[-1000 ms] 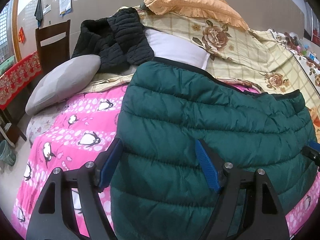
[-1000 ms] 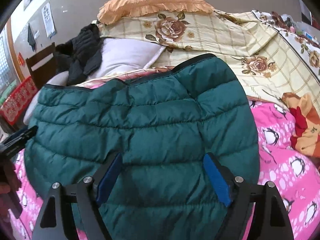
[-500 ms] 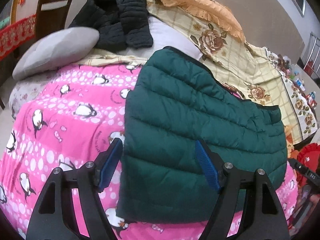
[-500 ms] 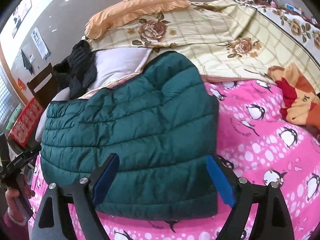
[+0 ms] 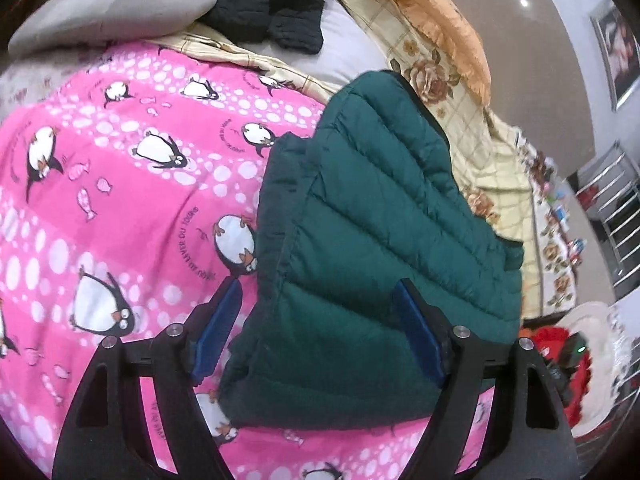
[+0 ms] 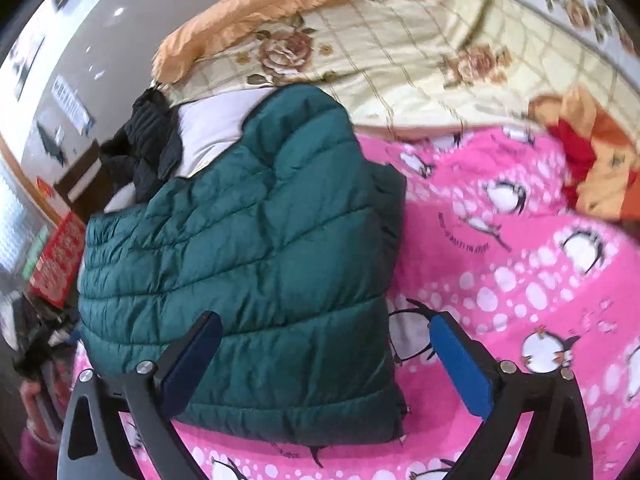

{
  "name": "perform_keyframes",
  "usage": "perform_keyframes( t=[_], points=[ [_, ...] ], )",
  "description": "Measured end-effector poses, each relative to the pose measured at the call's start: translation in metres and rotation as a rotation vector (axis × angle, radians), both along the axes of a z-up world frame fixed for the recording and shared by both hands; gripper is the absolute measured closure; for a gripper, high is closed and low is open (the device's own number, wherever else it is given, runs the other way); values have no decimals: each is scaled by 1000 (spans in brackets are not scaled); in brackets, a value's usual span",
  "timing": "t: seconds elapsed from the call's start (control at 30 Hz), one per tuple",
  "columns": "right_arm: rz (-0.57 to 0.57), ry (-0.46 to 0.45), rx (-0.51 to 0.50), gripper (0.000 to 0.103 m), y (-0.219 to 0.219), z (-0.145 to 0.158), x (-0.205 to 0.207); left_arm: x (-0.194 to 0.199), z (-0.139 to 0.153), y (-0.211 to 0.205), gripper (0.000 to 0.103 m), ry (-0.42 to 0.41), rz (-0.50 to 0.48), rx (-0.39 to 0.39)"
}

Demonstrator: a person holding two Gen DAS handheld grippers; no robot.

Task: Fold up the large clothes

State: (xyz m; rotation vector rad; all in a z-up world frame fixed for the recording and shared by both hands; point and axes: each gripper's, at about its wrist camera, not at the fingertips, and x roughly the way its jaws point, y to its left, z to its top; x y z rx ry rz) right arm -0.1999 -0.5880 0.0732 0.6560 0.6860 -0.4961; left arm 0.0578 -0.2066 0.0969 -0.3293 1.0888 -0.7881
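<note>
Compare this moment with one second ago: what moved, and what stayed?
Both grippers, left gripper and right gripper, pulled back and apart from the green puffer jacket, open and holding nothing throughout. The jacket stayed folded on the pink penguin blanket; the black jacket and pillows are unmoved.

Right gripper (image 6: pixel 324 364) at 6 o'clock, jaws spread wide, blue pads (image 6: pixel 460 364) clear of fabric. Green puffer jacket (image 6: pixel 248 264) folded, lying flat at centre on pink penguin blanket (image 6: pixel 520 280); near hem between fingers. Floral quilt (image 6: pixel 400 52) at 12 o'clock, orange pillow (image 6: pixel 248 16) at 11. Black garment (image 6: pixel 148 148) at 10 o'clock, touching jacket's far edge. Orange-red cloth (image 6: pixel 592 164) at 2 o'clock. Left edge at 8 o'clock blurred.
</note>
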Motion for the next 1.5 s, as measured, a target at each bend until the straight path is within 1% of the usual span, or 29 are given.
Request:
perform_keyframes(
  t=[0.07, 0.13, 0.17, 0.23, 0.27, 0.3, 0.33, 0.37, 0.53, 0.67, 0.8, 0.87, 0.9, 0.93, 0.97, 1.0, 1.03, 1.07, 1.1, 1.13, 1.17, 1.2, 1.27, 1.43, 1.5],
  points=[
    [-6, -44, 60, 0, -12, -8, 0, 5, -5, 0, 21, 37, 9, -44],
    [-2, -79, 90, 0, -20, -12, 1, 11, -11, -2, 19, 84, 5, -83],
    [9, -94, 99, 0, -23, -14, 3, 12, -13, -5, 19, 99, -3, -88],
    [36, -108, 104, 0, -26, -16, 8, 16, -17, -12, 18, 106, -19, -71],
    [52, -109, 105, 0, -28, -18, 11, 16, -19, -16, 16, 107, -31, -56],
    [64, -104, 106, 0, -29, -20, 15, 17, -21, -19, 12, 109, -39, -45],
    [76, -95, 106, 0, -31, -23, 19, 17, -24, -23, 1, 114, -49, -24],
    [85, -92, 108, 0, -32, -25, 22, 18, -26, -27, 0, 119, -60, -6],
    [152, -115, 133, 0, -33, -37, 38, 19, -35, -38, 0, 135, -97, 23],
    [173, -120, 176, 0, -38, -48, 47, 16, -43, -46, 0, 171, -107, 1],
    [175, -136, 255, 0, -44, -60, 56, 8, -45, -51, 0, 116, -107, -3],
    [180, -127, 242, 8, -38, -60, 59, 5, -43, -54, 1, 92, -138, 11],
    [192, -123, 228, 16, -35, -59, 60, 4, -42, -56, 2, 87, -148, 18],
    [204, -118, 212, 23, -31, -55, 61, 1, -39, -58, 8, 71, -157, 24],
    [210, -109, 202, 27, -28, -52, 61, -2, -37, -60, 15, 54, -162, 30],
    [217, -104, 197, 35, -25, -49, 61, -5, -34, -60, 19, 38, -167, 31],
    [225, -102, 186, 42, -22, -45, 61, -8, -31, -58, 26, 31, -166, 23],
    [234, -100, 171, 46, -18, -39, 60, -10, -27, -55, 33, 32, -165, 11],
    [240, -102, 157, 52, -13, -34, 59, -12, -26, -52, 36, 31, -165, 4],
    [248, -106, 134, 56, -8, -27, 57, -14, -21, -48, 42, 29, -167, -11],
    [254, -114, 118, 58, -3, -20, 55, -16, -17, -44, 47, 29, -170, -24],
    [258, -125, 110, 60, 1, -14, 52, -19, -10, -39, 49, 31, -176, -44],
    [263, -143, 101, 62, 10, -2, 46, -25, 0, -32, 53, 31, -188, -66],
    [296, -146, 81, 64, 38, 27, 24, -59, 34, -8, 54, 9, -257, -98],
    [322, -146, 73, 64, 55, 41, 11, -75, 45, 5, 54, 2, -278, -107]
  ],
)
